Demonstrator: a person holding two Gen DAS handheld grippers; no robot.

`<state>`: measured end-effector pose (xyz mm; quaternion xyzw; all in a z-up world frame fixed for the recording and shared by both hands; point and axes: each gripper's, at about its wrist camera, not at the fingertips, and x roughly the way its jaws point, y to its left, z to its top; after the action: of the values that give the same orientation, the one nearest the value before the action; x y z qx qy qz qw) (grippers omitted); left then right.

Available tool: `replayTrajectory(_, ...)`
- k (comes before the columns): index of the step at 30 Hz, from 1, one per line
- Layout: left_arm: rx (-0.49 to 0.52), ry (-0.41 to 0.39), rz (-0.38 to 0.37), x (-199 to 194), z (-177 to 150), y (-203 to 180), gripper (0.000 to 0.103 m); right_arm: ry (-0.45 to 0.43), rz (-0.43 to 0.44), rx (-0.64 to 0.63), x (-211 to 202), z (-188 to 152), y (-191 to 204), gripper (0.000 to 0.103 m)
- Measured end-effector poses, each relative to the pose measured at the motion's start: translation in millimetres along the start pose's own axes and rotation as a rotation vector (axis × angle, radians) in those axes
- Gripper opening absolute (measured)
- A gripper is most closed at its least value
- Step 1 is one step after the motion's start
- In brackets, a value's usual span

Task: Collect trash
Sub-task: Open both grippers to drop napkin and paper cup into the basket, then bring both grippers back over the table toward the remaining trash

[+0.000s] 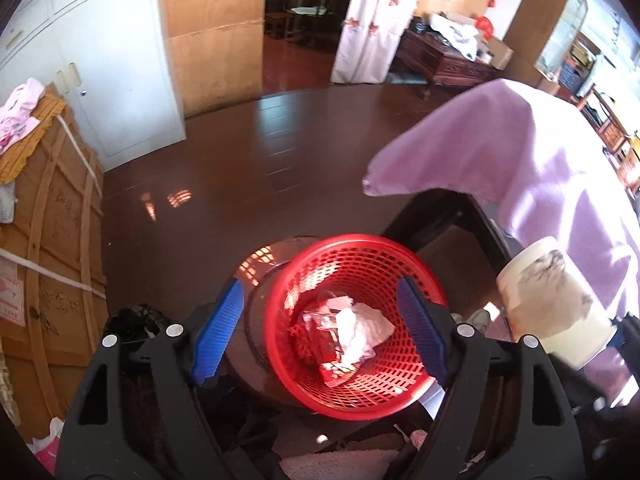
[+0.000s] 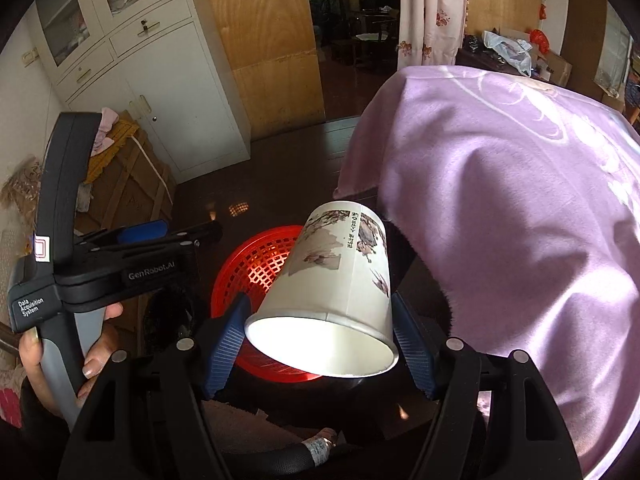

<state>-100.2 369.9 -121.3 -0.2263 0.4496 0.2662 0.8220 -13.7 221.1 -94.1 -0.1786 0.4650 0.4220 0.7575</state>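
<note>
Gripping tapered paper cup (image 2: 340, 280), perforated red plastic basket (image 1: 356, 332), crumpled wrappers (image 1: 352, 330)

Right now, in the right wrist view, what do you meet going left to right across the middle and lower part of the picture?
Hand on the left gripper's grey handle → left gripper → red basket → paper cup between the right gripper's jaws → purple cloth.

lived-in home: white cupboards (image 1: 100, 60), floral curtain (image 1: 370, 20), carved wooden furniture (image 1: 444, 64), purple cloth (image 2: 500, 200) over table, glossy floor (image 1: 240, 152).
</note>
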Motion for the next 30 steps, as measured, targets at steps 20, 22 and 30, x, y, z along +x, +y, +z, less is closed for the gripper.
replayTrajectory(20,0.034,-0.033,0.019,-19,1,-10,0.084,-0.027,-0.044,0.035,-16,-19,-11,0.075)
replayTrajectory(22,0.053,-0.035,0.02,-20,-1,-17,0.084,-0.023,-0.059,0.043,-22,-21,-16,0.075)
replayTrajectory(30,0.125,-0.063,0.027,-33,-8,-46,0.086,-0.034,-0.086,0.084,-40,-37,-38,0.076)
